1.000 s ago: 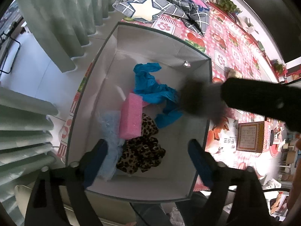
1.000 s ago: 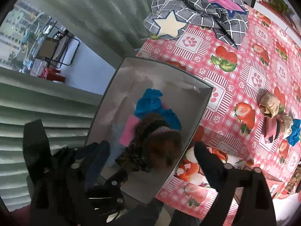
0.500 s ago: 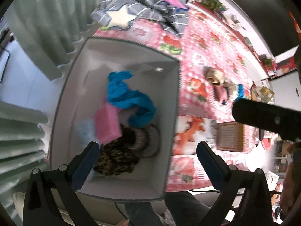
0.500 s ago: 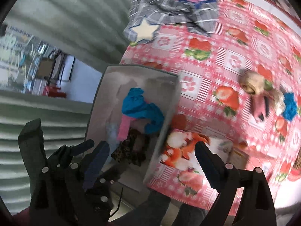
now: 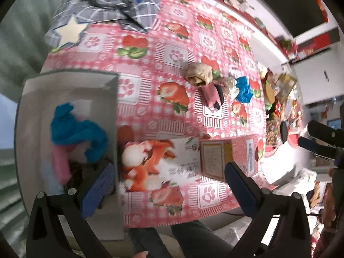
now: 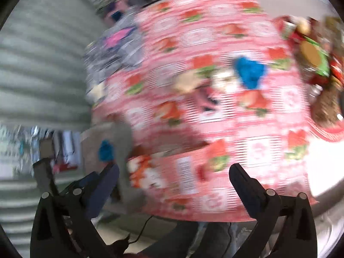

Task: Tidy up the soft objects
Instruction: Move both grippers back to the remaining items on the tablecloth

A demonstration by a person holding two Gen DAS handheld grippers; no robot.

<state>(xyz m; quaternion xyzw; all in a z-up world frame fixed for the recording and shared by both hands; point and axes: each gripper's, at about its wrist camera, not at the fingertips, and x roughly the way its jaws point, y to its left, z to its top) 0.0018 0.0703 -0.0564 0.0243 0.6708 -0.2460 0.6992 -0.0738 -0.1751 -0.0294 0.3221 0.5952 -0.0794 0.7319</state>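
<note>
A grey storage box (image 5: 71, 77) stands at the table's left edge; it holds a blue cloth (image 5: 73, 129), a pink sponge (image 5: 59, 163) and a leopard-print piece (image 5: 77, 174). On the tablecloth lie a beige rolled sock (image 5: 198, 74), a pink item (image 5: 211, 96), a pale item (image 5: 231, 86) and a blue cloth (image 5: 244, 89). My left gripper (image 5: 167, 185) is open and empty above the table's front edge. My right gripper (image 6: 174, 185) is open and empty; its view is blurred, with the blue cloth (image 6: 249, 72) ahead.
A grey checked blanket with a star (image 5: 103, 10) lies at the table's far left. A printed carton (image 5: 189, 159) lies near the front edge by the box. Snack packets and clutter (image 5: 277, 99) crowd the right side. Curtains (image 6: 43, 64) hang to the left.
The brown soft item dropped from my right gripper into the box. Both grippers then swung right, away from the box, toward the soft items on the tablecloth.
</note>
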